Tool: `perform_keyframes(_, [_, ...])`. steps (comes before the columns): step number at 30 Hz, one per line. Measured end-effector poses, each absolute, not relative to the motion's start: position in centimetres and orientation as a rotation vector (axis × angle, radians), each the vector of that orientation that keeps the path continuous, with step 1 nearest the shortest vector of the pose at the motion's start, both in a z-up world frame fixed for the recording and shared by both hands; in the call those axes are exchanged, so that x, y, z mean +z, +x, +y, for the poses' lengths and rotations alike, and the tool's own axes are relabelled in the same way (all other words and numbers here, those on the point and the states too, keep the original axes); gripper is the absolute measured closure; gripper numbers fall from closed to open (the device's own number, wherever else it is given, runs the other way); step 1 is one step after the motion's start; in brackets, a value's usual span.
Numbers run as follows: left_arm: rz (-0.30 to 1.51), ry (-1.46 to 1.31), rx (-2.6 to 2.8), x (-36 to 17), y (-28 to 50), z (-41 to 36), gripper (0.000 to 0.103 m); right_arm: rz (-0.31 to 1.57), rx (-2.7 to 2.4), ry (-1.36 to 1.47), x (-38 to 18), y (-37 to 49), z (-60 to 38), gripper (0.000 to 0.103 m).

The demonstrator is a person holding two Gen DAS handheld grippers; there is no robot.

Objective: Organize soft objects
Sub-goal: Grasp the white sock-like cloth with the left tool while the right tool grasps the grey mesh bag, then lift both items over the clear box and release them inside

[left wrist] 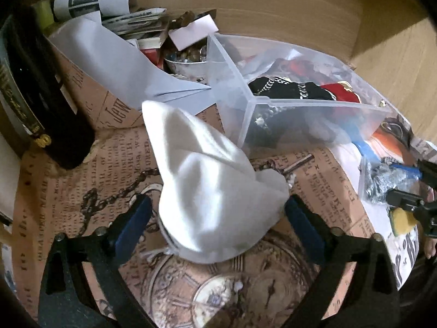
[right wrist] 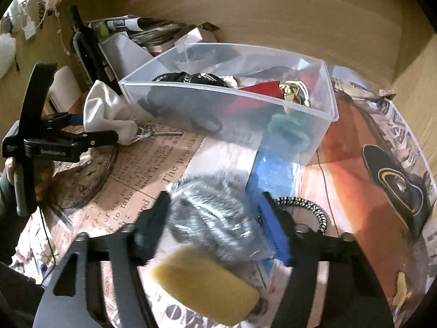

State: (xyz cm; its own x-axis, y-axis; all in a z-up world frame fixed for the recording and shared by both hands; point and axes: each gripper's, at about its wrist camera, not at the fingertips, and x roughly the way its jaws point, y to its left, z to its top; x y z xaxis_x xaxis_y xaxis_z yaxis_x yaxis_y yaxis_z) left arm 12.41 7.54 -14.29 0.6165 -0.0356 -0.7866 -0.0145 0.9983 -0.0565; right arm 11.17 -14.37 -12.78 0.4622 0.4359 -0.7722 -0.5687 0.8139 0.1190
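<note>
Nearest your right lens, a yellow sponge (right wrist: 204,284) lies low in the frame, just under the bagged grey scrubber (right wrist: 215,218). Your right gripper (right wrist: 215,229) is spread wide with its blue pads flanking that bag; whether they touch it, you cannot tell. Your left gripper (left wrist: 218,221) pinches the white cloth pouch (left wrist: 210,188) at frame centre, above the printed paper (left wrist: 82,191). The clear bin (left wrist: 300,101) stands upper right, its near corner just beyond the pouch.
</note>
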Motion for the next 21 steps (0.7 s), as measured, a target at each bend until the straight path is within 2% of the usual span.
perform_keyframes(1, [0.921,-0.067,-0.032,-14.5,12.5,7.5,0.029,0.899,0.62,-0.16,-12.8,11.2,-14.4,0.055])
perform_keyframes(5, [0.914,-0.085,-0.05,-14.8,12.1,7.3,0.051,0.88,0.616,-0.145,-12.6,11.1,-14.6,0.069])
perform_keyframes(6, [0.911,-0.079,-0.059,-14.7,11.8,7.1,0.061,0.876,0.618,-0.138,-12.5,11.1,-14.6,0.072])
perform_keyframes(7, [0.909,-0.074,-0.061,-14.5,11.5,7.0,0.067,0.87,0.617,-0.132,-12.4,11.1,-14.7,0.074])
perform_keyframes(10, [0.876,-0.058,-0.061,-13.8,10.1,6.6,0.073,0.841,0.616,-0.119,-11.8,10.7,-14.8,0.076])
perform_keyframes(21, [0.679,-0.028,-0.065,-6.8,7.1,5.5,0.074,0.657,0.62,-0.076,-7.0,10.1,-15.4,0.076])
